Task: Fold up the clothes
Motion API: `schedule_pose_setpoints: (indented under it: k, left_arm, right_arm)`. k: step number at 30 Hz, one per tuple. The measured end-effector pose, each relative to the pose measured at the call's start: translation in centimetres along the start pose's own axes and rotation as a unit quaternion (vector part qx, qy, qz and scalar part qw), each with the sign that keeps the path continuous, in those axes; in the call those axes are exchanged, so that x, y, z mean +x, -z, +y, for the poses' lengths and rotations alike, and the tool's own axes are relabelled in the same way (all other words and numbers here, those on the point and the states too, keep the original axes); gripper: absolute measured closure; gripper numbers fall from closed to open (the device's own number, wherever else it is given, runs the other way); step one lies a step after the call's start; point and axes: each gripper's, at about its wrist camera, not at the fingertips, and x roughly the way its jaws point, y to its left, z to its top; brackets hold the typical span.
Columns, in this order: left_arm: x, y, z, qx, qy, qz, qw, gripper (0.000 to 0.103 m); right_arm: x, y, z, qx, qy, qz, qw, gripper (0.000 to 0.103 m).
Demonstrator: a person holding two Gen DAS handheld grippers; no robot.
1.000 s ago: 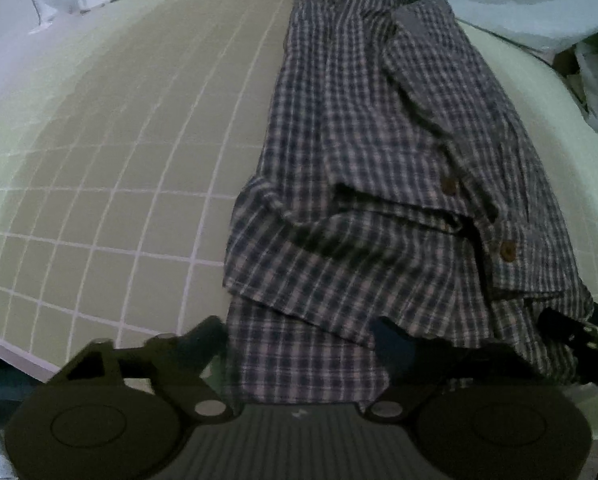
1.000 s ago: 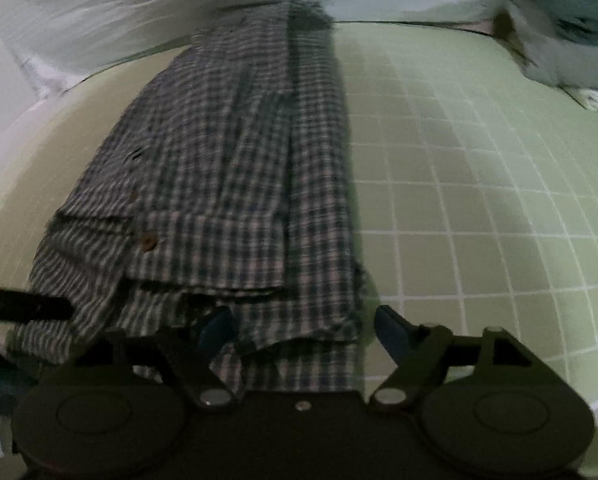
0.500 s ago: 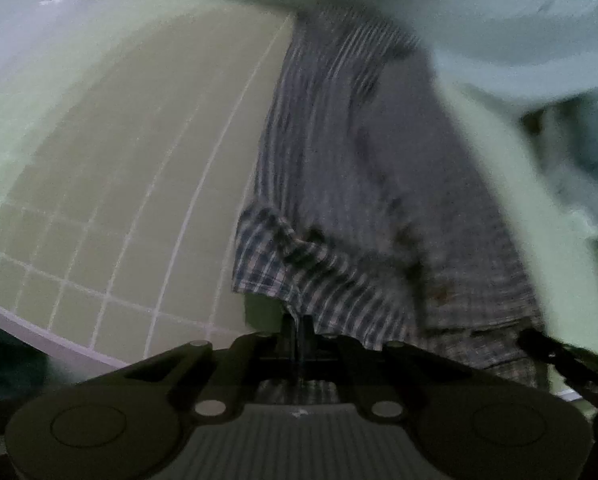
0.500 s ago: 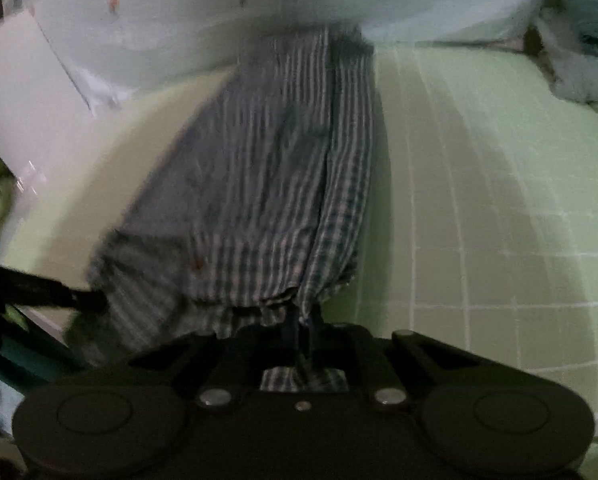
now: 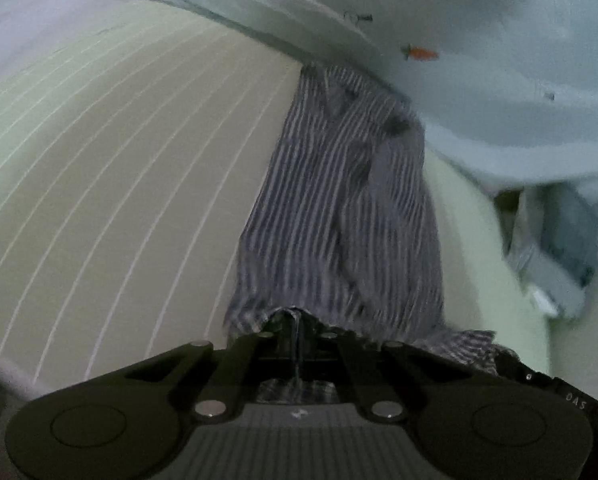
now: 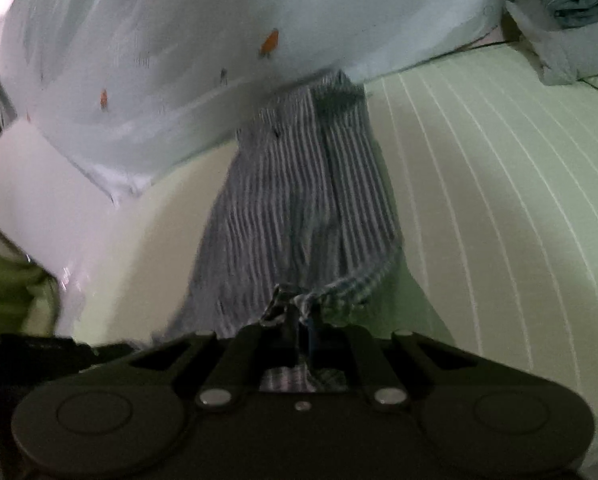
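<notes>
Two hand-held grippers grip the near hem of a plaid shirt (image 5: 339, 208) stretched along a bed covered by a pale green sheet (image 5: 119, 184) ruled with white lines. The left hand-held gripper (image 5: 297, 332), seen through its own wrist camera, has its jaws pressed together on a pinch of the shirt's near edge, cloth bunching up above the fingertips and showing again below them. The right hand-held gripper (image 6: 299, 328) is likewise clamped tight on the hem, a crumpled tuft of plaid rising between its closed fingers. The shirt (image 6: 303, 208) runs as a long narrow band from the grippers toward the far end of the bed, its near end raised off the sheet and its far end lying against a light blue blanket (image 6: 159, 60) printed with small orange shapes. That blanket (image 5: 479, 60) is heaped across the far side of the bed. In the left wrist view the green sheet spreads to the left of the shirt; in the right wrist view the sheet (image 6: 499, 200) spreads to the right. A stack of folded grey-blue clothes (image 6: 571, 12) sits at the far right, well apart from the shirt. Both views are blurred, so the shirt's buttons cannot be made out
</notes>
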Motion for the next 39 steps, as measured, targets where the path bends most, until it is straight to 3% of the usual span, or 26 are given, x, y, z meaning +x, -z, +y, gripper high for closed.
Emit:
schedule_pose_setpoints:
  k: [3, 9, 10, 11, 12, 13, 14, 17, 19, 21, 25, 29, 30, 31, 32, 33, 34, 39]
  left_arm:
    - [0.7, -3.0, -0.7, -0.005, 0.027, -0.018, 0.9994, 0.103]
    - [5.1, -14.1, -2.8, -0.003, 0.036, -0.077, 0.9964, 0.102]
    - [6.1, -16.0, -3.0, -0.016, 0.033, -0.086, 0.9956, 0.097]
    - [7.1, -17.7, -2.9, -0.031, 0.027, -0.089, 0.9952, 0.086]
    - [7.8, -19.0, -2.7, -0.045, 0.022, -0.091, 0.9946, 0.078]
    - [8.3, -20.0, -2.4, -0.050, 0.023, -0.097, 0.9937, 0.062]
    - [8.8, -20.8, -2.1, -0.056, 0.024, -0.103, 0.9928, 0.048]
    - [10.2, -20.5, -0.3, -0.053, 0.004, -0.094, 0.9941, 0.041]
    - [11.5, -18.7, 0.9, -0.049, -0.032, -0.057, 0.9967, 0.040]
    - [12.4, -16.2, 2.0, -0.053, -0.038, -0.018, 0.9977, 0.039]
    - [13.3, -11.0, 3.1, -0.075, -0.019, 0.049, 0.9958, 0.039]
    - [13.6, -8.6, 2.0, -0.069, 0.009, 0.059, 0.9958, 0.039]
    - [13.8, -8.3, 1.6, -0.063, 0.013, 0.056, 0.9964, 0.040]
    - [14.0, -8.2, 1.3, -0.055, 0.019, 0.053, 0.9969, 0.045]
    - [14.4, -8.2, 1.0, -0.050, 0.020, 0.057, 0.9970, 0.066]
    - [14.8, -8.2, 0.7, -0.044, 0.020, 0.060, 0.9970, 0.084]
    - [15.2, -8.1, 0.4, -0.039, 0.020, 0.063, 0.9970, 0.093]
    - [13.2, -6.6, 0.2, -0.024, 0.017, 0.073, 0.9969, 0.094]
  right_arm:
    - [1.6, -3.4, 0.4, 0.028, -0.010, -0.016, 0.999, 0.099]
    - [7.9, -12.2, 0.3, 0.057, 0.025, -0.067, 0.996, 0.098]
    - [9.0, -13.7, 0.3, 0.061, 0.031, -0.076, 0.995, 0.096]
    - [10.1, -15.2, 0.3, 0.066, 0.037, -0.085, 0.994, 0.090]
    - [11.1, -16.6, 0.3, 0.071, 0.043, -0.093, 0.992, 0.074]
    - [12.2, -18.1, 0.3, 0.076, 0.049, -0.102, 0.991, 0.062]
    - [12.4, -18.4, 0.1, 0.069, 0.062, -0.108, 0.990, 0.057]
    - [13.1, -17.9, -0.7, 0.041, 0.104, -0.108, 0.988, 0.050]
    - [13.8, -16.2, -1.6, 0.037, 0.120, -0.081, 0.989, 0.049]
    - [14.6, -14.2, -2.6, 0.043, 0.117, -0.050, 0.991, 0.046]
    - [15.4, -10.3, -4.0, 0.093, 0.102, -0.011, 0.990, 0.041]
    - [15.5, -7.6, -4.8, 0.129, 0.082, 0.002, 0.988, 0.040]
    - [15.6, -7.1, -4.9, 0.134, 0.076, 0.004, 0.988, 0.045]
    - [15.6, -6.7, -5.1, 0.138, 0.070, 0.006, 0.988, 0.059]
    - [15.7, -6.5, -5.0, 0.139, 0.065, 0.010, 0.988, 0.072]
    - [15.5, -6.3, -5.1, 0.138, 0.058, 0.013, 0.989, 0.096]
    - [15.3, -6.1, -5.2, 0.136, 0.051, 0.015, 0.989, 0.096]
    - [12.3, -4.4, -4.6, 0.106, 0.048, 0.024, 0.993, 0.097]
